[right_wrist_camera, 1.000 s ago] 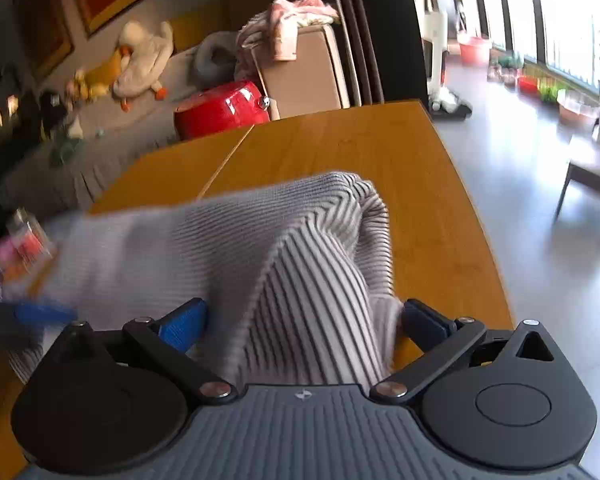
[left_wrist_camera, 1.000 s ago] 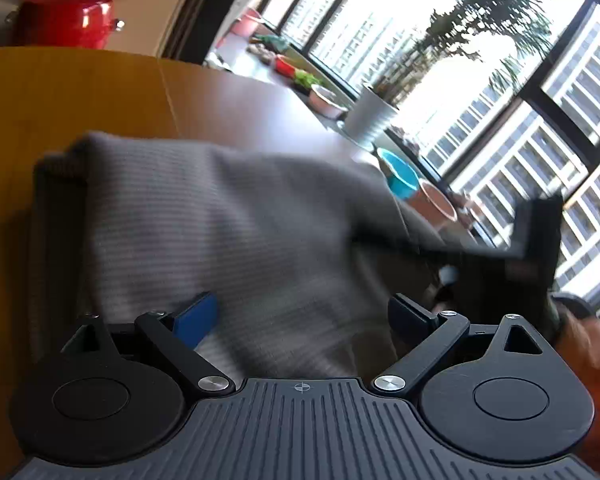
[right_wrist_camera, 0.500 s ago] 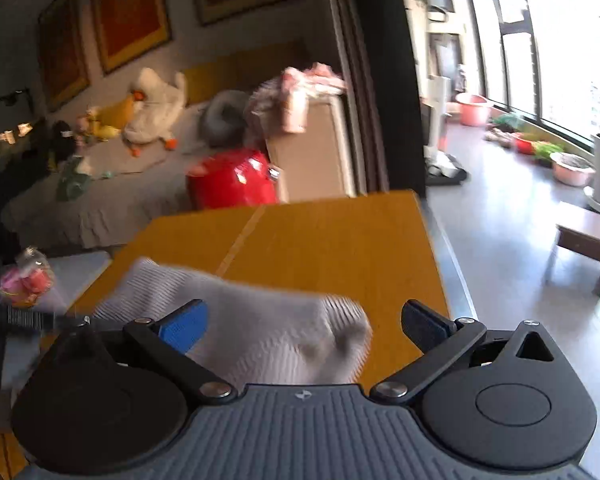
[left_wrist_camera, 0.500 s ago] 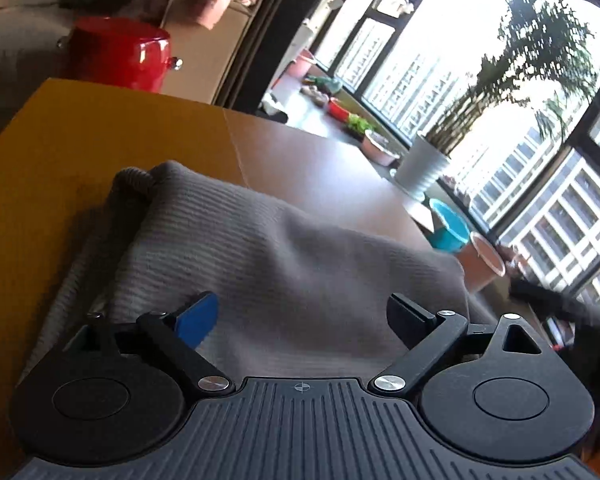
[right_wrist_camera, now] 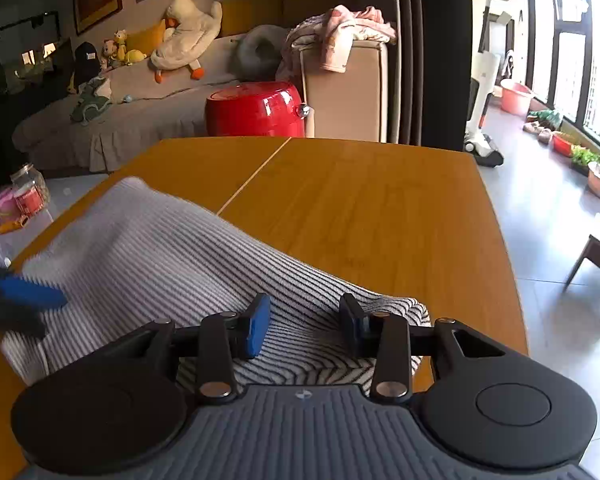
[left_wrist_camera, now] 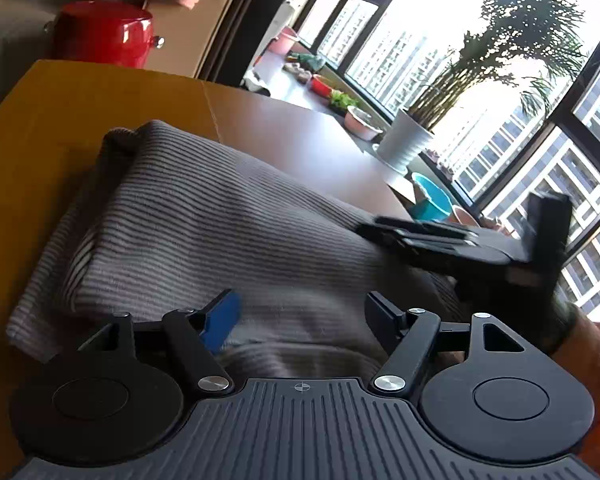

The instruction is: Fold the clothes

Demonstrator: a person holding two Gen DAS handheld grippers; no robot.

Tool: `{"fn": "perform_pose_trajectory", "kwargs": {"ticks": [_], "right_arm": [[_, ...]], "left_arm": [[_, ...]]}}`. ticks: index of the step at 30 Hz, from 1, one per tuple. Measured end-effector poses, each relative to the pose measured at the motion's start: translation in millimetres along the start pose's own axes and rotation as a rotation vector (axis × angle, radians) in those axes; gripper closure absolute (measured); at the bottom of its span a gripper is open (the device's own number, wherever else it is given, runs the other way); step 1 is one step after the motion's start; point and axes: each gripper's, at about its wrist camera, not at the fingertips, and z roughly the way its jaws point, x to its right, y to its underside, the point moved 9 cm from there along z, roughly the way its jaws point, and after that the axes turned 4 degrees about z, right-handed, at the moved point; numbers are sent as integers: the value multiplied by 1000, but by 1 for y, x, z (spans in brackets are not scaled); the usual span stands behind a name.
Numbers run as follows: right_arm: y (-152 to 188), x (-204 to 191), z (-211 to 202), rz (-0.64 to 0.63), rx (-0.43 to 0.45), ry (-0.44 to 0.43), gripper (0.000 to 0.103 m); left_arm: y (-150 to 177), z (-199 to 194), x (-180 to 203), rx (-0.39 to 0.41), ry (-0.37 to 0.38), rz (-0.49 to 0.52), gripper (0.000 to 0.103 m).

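Observation:
A grey ribbed knit garment (left_wrist_camera: 228,232) lies folded in layers on the wooden table (left_wrist_camera: 52,120); it also shows in the right wrist view (right_wrist_camera: 148,248). My left gripper (left_wrist_camera: 300,316) is open just above its near edge, jaws wide apart, holding nothing. My right gripper (right_wrist_camera: 304,324) sits over the garment's near right corner with its jaws partly closed, a gap still between them and cloth under them. The right gripper also shows blurred in the left wrist view (left_wrist_camera: 440,236), and the left gripper's blue finger shows blurred in the right wrist view (right_wrist_camera: 32,292).
A red pot (right_wrist_camera: 256,108) stands beyond the table's far edge, with a sofa (right_wrist_camera: 140,92) of toys behind. A white plant pot (left_wrist_camera: 404,144) and a blue bowl (left_wrist_camera: 432,200) stand by the windows. Bare table wood (right_wrist_camera: 372,208) lies right of the garment.
The garment has been laid flatter on the table. My right gripper's jaws have narrowed from wide open and it has dropped onto the garment's corner. The left gripper stays open.

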Motion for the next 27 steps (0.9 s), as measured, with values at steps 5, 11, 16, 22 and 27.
{"fn": "perform_pose_trajectory", "kwargs": {"ticks": [5,11,16,22,27], "right_arm": [[29,-6,-35,9,23,40,65],[59,-37,-72,43,3,-40,65],[62,-54,-81,20,-6,-81,58],[33,-58,-92,-20,84,-99,35],[41,-70,-63,-62,21,-139,41]], "left_arm": [[-22,26,-11,22,4,20,37],[-44,46,-18,65,11,-1,40],[-42,38,-10,70,-4,4,30],[-31,-3,-3,87,-24,25,25],[-9,-15,6,36,34,2,39]]}}
